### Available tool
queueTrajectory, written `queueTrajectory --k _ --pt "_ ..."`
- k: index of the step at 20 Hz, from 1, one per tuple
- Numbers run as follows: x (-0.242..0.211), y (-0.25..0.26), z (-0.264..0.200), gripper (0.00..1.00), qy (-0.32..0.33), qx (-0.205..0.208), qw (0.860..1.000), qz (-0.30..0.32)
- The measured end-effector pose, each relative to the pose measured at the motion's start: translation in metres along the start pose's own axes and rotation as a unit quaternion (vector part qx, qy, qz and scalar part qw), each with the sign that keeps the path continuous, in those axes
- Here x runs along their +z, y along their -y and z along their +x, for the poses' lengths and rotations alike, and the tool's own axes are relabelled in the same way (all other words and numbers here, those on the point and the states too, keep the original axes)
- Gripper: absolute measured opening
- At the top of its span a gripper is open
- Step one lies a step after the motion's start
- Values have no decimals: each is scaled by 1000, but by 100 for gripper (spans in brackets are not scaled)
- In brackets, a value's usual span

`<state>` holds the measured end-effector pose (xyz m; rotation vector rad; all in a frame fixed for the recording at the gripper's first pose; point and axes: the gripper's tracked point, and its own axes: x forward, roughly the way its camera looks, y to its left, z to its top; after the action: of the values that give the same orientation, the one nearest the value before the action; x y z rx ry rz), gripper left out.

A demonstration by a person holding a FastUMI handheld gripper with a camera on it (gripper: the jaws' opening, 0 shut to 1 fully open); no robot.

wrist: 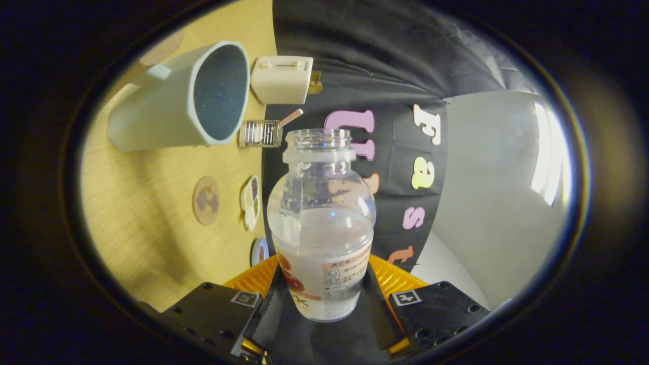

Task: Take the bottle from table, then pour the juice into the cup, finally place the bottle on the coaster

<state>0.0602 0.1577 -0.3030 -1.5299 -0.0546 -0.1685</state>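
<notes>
Two fingers clamp the bottle (321,223) low on its body, one pressing each side near the label, so the gripper (324,304) is closed on the bottle and carries it clear of the table (142,228); the view is rolled hard to one side, with the wooden table standing like a wall beyond the fingers, which suggests the bottle is tipped toward the pour. Its cap is off and the mouth is open; pale cloudy juice fills roughly the lower half, its surface level across the body and well short of the neck.

The cup (187,99), a pale tumbler with a dark inside, is beyond and to one side of the bottle's mouth, its opening turned toward the camera; mouth and rim look well apart, so I judge the pour has not begun. The main risk is aim: if the tilt deepens before the mouth is over the rim, juice falls on the table; with a wide neck and half a bottle, a quick roll could send a gush that overshoots or splashes out.

The grip is low and the weight shifts toward the neck as liquid runs forward; a smooth plastic wall could slip or rotate between the fingers. A nudge from the bottle's neck might tip the cup.

A round coaster (206,201) lies on the table near the cup, with a small dish (251,202) just beside it and a cream toaster (282,78) and a little rack (261,133) farther on; setting down off-centre could clip the dish.
</notes>
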Motion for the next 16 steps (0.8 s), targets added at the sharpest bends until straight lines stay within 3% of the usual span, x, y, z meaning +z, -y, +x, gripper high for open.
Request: queueTrajectory --k 16 --pt "9 7 0 79 16 -25 998 -53"
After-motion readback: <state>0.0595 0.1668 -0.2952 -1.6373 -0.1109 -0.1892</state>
